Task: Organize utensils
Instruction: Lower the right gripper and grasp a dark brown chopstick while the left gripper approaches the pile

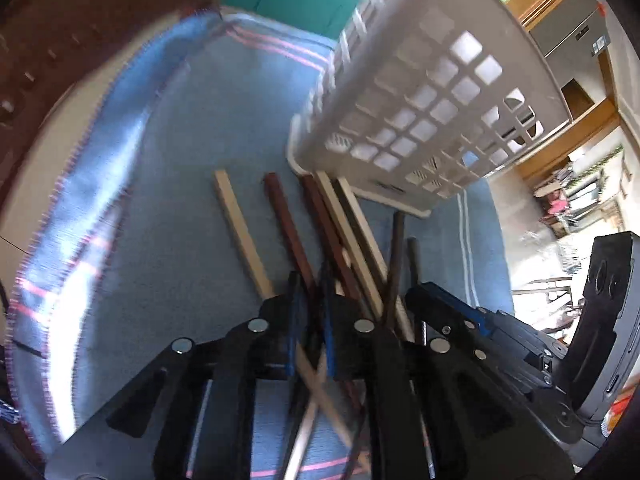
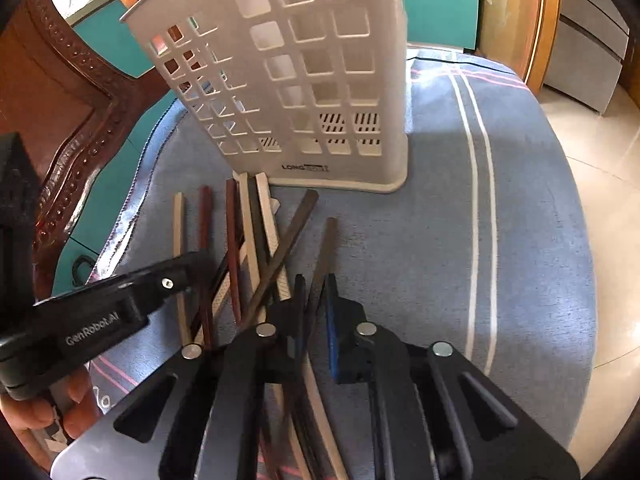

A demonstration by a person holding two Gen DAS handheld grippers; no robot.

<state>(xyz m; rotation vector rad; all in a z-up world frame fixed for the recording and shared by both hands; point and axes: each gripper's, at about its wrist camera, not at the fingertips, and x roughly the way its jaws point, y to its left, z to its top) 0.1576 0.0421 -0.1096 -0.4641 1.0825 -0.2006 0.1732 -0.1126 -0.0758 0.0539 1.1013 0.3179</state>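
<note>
Both tools clamp chopsticks (image 2: 256,240) lying lengthwise toward the holder (image 2: 304,80) just beyond their tips: left tool (image 1: 311,300) on a reddish stick, right tool (image 2: 314,304) on a dark one

Left gripper (image 1: 312,312) closed on a dark red chopstick (image 1: 288,226) amid loose chopsticks (image 1: 352,236) on blue cloth (image 1: 192,160). White slotted basket (image 1: 424,80) just beyond them. Right gripper (image 1: 448,312) alongside.

Chopsticks' (image 2: 256,240) near ends behind grippers.
</note>
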